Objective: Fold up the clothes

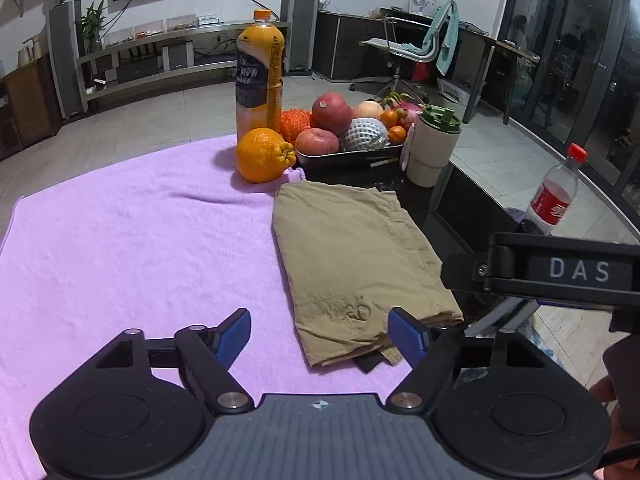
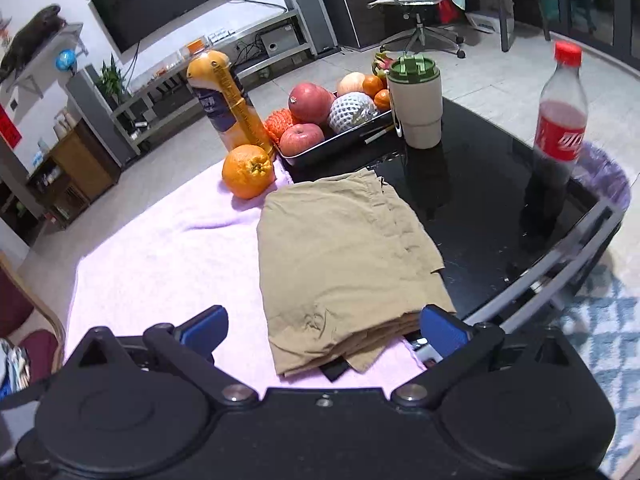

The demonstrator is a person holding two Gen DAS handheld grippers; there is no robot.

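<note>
Both claws hang low over the near table edge, pointing forward. The left gripper (image 1: 320,334) gapes wide, empty; so does the right gripper (image 2: 322,328). The folded khaki shorts (image 2: 344,256) lie between them, half on the pink towel (image 2: 160,264), half on the black table (image 2: 488,184).

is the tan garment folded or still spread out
Folded. The tan garment lies as a compact rectangle on the pink towel, with stacked layers showing at its near edge. Both grippers are open and off it.
</note>
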